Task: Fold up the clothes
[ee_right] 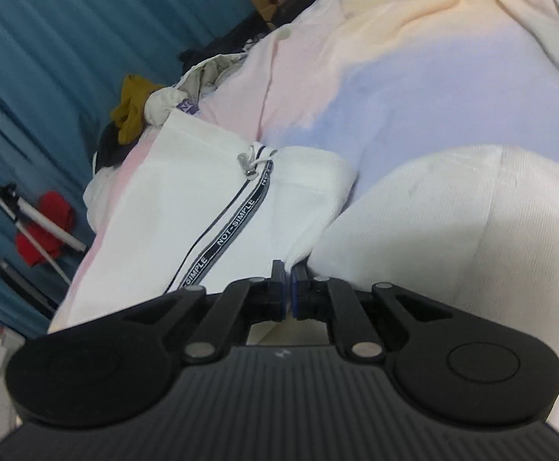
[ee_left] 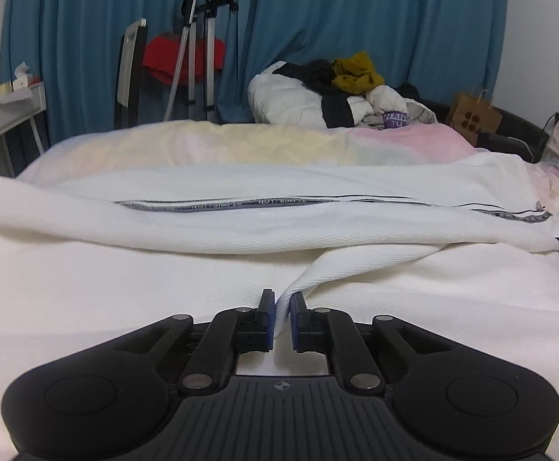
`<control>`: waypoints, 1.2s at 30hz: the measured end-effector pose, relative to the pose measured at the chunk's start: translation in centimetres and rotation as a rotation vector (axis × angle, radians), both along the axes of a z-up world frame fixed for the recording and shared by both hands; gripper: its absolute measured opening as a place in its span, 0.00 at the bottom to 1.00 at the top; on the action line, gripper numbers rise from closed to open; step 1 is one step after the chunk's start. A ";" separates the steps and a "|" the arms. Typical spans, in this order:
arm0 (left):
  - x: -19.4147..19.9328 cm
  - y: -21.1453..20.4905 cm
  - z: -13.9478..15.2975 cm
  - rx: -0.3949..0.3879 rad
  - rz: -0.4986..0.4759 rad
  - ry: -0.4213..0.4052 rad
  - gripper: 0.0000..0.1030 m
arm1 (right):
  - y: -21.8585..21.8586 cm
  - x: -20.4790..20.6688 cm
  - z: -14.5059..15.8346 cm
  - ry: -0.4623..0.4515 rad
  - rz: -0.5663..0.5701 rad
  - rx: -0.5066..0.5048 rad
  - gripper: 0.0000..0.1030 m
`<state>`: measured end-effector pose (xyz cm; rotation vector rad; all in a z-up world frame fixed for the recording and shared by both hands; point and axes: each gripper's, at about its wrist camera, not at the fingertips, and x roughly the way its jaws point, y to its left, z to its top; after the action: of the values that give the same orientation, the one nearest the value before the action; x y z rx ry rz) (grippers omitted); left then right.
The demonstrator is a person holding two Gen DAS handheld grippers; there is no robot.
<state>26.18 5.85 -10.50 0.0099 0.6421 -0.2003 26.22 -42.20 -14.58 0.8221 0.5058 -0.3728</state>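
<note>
White ribbed trousers [ee_left: 279, 199] with a dark lettered side stripe lie stretched across the bed. My left gripper [ee_left: 281, 307] is shut on a pulled-up fold of their white fabric near the front. In the right wrist view the same trousers [ee_right: 210, 199] show the "NOT-SIMPLE" stripe [ee_right: 233, 230] and a drawstring with metal tips [ee_right: 247, 165]. My right gripper [ee_right: 289, 272] is shut on the edge of the white fabric where one layer folds over another.
A pastel rainbow duvet [ee_left: 241, 146] covers the bed. A pile of clothes, white, black and mustard [ee_left: 341, 88], sits at the far side. Blue curtains [ee_left: 356, 19], a red item on a stand [ee_left: 179, 57], a brown paper bag [ee_left: 471, 119] and a white desk [ee_left: 2, 115] surround the bed.
</note>
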 end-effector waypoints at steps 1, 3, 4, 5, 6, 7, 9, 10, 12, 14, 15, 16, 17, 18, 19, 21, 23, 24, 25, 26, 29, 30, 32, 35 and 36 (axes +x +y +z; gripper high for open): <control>-0.3 0.1 0.2 -0.006 0.001 0.003 0.13 | 0.3 0.0 0.6 0.007 0.004 -0.025 0.08; -0.8 0.4 0.5 -0.018 0.002 0.008 0.14 | 1.3 -0.6 2.3 0.012 0.016 -0.086 0.08; -1.1 0.5 0.6 -0.024 0.002 0.011 0.14 | 1.8 -1.0 3.1 0.012 0.024 -0.119 0.08; -1.4 0.6 0.8 -0.030 0.003 0.013 0.15 | 2.6 -1.7 4.0 0.017 0.038 -0.150 0.09; -1.6 0.8 0.9 -0.036 0.003 0.016 0.18 | 3.2 -2.3 4.7 0.026 0.050 -0.176 0.09; -1.9 0.9 1.1 -0.042 0.004 0.019 0.22 | 3.9 -3.1 5.4 0.032 0.067 -0.192 0.09; -2.4 1.1 1.4 -0.054 0.005 0.024 0.32 | 4.7 -4.7 6.6 0.030 0.091 -0.177 0.09; -2.7 1.3 1.6 -0.060 0.006 0.027 0.41 | 5.1 -5.4 7.2 0.028 0.099 -0.162 0.09; -4.2 2.1 2.7 -0.066 0.031 0.032 0.51 | 5.8 -6.9 8.2 0.009 0.118 -0.130 0.09; -5.9 3.0 3.8 -0.066 0.067 0.039 0.58 | 6.5 -8.2 9.1 -0.007 0.142 -0.105 0.09; -6.7 3.7 4.5 -0.069 0.097 0.044 0.68 | 6.9 -8.6 9.4 -0.008 0.156 -0.102 0.09; -7.5 4.4 5.1 -0.071 0.127 0.050 0.81 | 7.1 -9.2 9.8 -0.002 0.166 -0.105 0.09; -8.3 5.1 5.8 -0.074 0.157 0.055 0.84 | 7.4 -9.7 10.0 0.006 0.167 -0.109 0.09; -9.1 6.1 6.3 -0.082 0.186 0.059 0.85 | 7.6 -10.2 10.3 0.013 0.168 -0.113 0.09; -10.0 7.1 6.9 -0.091 0.215 0.064 0.86 | 7.8 -10.7 10.5 0.020 0.169 -0.117 0.09; -11.7 9.4 7.9 -0.141 0.263 0.078 0.89 | 7.6 -11.8 10.7 0.020 0.159 -0.107 0.09; -13.1 12.3 8.8 -0.204 0.330 0.095 0.95 | 7.0 -12.7 10.7 0.026 0.136 -0.092 0.17; -13.5 13.9 9.0 -0.239 0.364 0.100 0.97 | 6.8 -13.1 10.7 0.028 0.125 -0.084 0.23; -14.1 15.5 9.2 -0.277 0.401 0.102 0.97 | 6.4 -13.4 10.6 0.031 0.107 -0.075 0.39; -14.7 17.0 9.4 -0.316 0.438 0.104 0.97 | 6.2 -13.7 10.6 0.023 0.090 -0.068 0.53; -16.0 20.8 9.3 -0.462 0.546 0.116 0.97 | 5.5 -14.6 10.5 0.002 0.023 -0.059 0.66; -16.5 22.1 9.2 -0.512 0.580 0.119 0.97 | 5.3 -14.9 10.5 0.003 -0.005 -0.056 0.66; -17.1 24.1 8.6 -0.624 0.626 0.117 0.97 | 4.5 -15.8 10.5 0.006 -0.082 -0.049 0.66; -17.5 26.4 7.0 -0.763 0.701 0.150 0.97 | 3.0 -17.5 10.4 0.023 -0.239 -0.042 0.66; -17.5 26.9 6.3 -0.811 0.716 0.165 0.96 | 2.4 -18.3 10.2 0.030 -0.297 -0.026 0.66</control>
<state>8.65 32.74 -4.20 -1.0120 0.6540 0.2459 7.96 -39.82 -4.38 0.8691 0.4064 -0.6646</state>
